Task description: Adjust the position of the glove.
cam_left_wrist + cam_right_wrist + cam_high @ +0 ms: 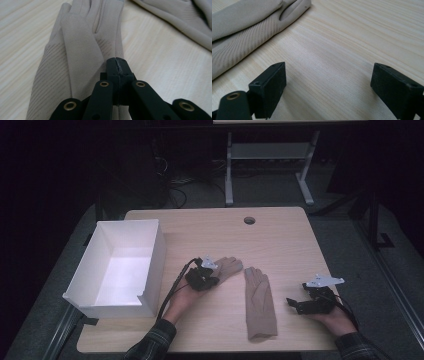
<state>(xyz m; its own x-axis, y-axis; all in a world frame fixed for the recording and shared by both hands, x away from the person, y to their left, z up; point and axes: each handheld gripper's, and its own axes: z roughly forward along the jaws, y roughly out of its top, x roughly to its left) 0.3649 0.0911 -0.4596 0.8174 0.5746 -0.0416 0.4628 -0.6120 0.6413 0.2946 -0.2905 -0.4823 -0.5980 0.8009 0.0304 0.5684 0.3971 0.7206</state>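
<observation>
Left gripper [206, 279] is clamped on the left beige glove [226, 268], lying on the wooden table [280, 235] right of the white box [150, 245]. Second beige glove [260, 302] lies flat alongside. Right gripper [296, 304] rests nearby, jaws spread, nothing between them

Gloves [82, 50] — beige ribbed knit cloth, matt; table [342, 50] — pale, smooth wood grain; box [120, 265] white card.
</observation>
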